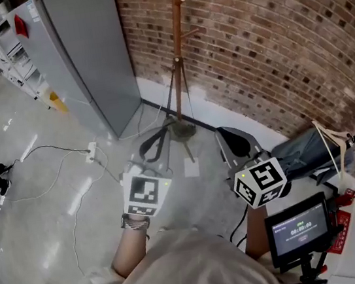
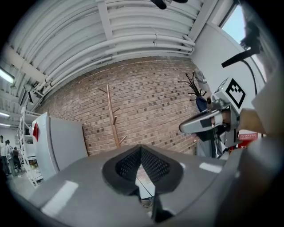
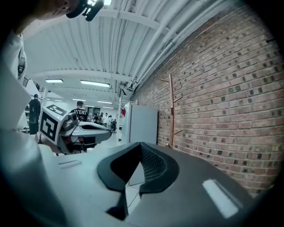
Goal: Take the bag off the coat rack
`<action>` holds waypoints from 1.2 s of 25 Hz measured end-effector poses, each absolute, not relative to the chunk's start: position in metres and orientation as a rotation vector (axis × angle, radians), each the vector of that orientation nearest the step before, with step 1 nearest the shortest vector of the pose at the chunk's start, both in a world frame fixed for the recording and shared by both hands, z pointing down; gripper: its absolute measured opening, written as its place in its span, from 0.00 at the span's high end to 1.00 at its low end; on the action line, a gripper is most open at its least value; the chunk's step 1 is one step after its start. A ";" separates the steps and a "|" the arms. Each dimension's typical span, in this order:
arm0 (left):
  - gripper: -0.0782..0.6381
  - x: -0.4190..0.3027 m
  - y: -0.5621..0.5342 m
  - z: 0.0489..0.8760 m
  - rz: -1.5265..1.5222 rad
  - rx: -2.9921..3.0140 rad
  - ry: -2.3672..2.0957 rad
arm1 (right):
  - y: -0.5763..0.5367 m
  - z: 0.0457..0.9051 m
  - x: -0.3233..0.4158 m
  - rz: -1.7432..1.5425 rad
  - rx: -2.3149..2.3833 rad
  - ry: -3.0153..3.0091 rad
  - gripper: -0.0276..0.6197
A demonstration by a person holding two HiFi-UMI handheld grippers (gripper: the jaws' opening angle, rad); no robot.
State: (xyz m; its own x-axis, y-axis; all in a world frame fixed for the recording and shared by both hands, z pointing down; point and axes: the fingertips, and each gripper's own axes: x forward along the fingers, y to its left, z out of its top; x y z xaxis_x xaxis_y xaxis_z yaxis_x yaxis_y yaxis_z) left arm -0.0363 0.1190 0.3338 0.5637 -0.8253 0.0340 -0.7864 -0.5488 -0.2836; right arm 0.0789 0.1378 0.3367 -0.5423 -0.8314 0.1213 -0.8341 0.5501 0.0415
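Note:
A bare wooden coat rack (image 1: 178, 38) stands against the brick wall, its dark base (image 1: 184, 129) on the floor. No bag shows on the part of it in view. It also appears in the left gripper view as the coat rack (image 2: 111, 116) and in the right gripper view as the coat rack (image 3: 171, 111). A grey-blue bag (image 1: 303, 150) with pale straps sits low at the right. My left gripper (image 1: 161, 132) and right gripper (image 1: 222, 132) are held side by side short of the rack's base. Both are shut with nothing between the jaws.
A tall grey metal cabinet (image 1: 85, 52) stands left of the rack. A white power strip (image 1: 91, 152) and cables lie on the concrete floor. A small screen (image 1: 301, 229) is mounted near my right. Shelving and people are far off at the left.

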 end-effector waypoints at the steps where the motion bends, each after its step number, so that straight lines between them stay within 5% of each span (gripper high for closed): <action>1: 0.89 -0.034 0.120 0.334 -0.241 -2.558 1.355 | 0.138 0.337 0.084 0.037 1.432 -2.655 0.95; 15: 0.89 -0.014 0.105 0.356 -0.250 -2.559 1.416 | 0.117 0.359 0.110 0.094 1.386 -2.661 0.95; 30: 0.89 -0.014 -0.060 0.354 -0.211 -2.623 1.294 | -0.035 0.355 0.094 0.065 1.452 -2.581 0.95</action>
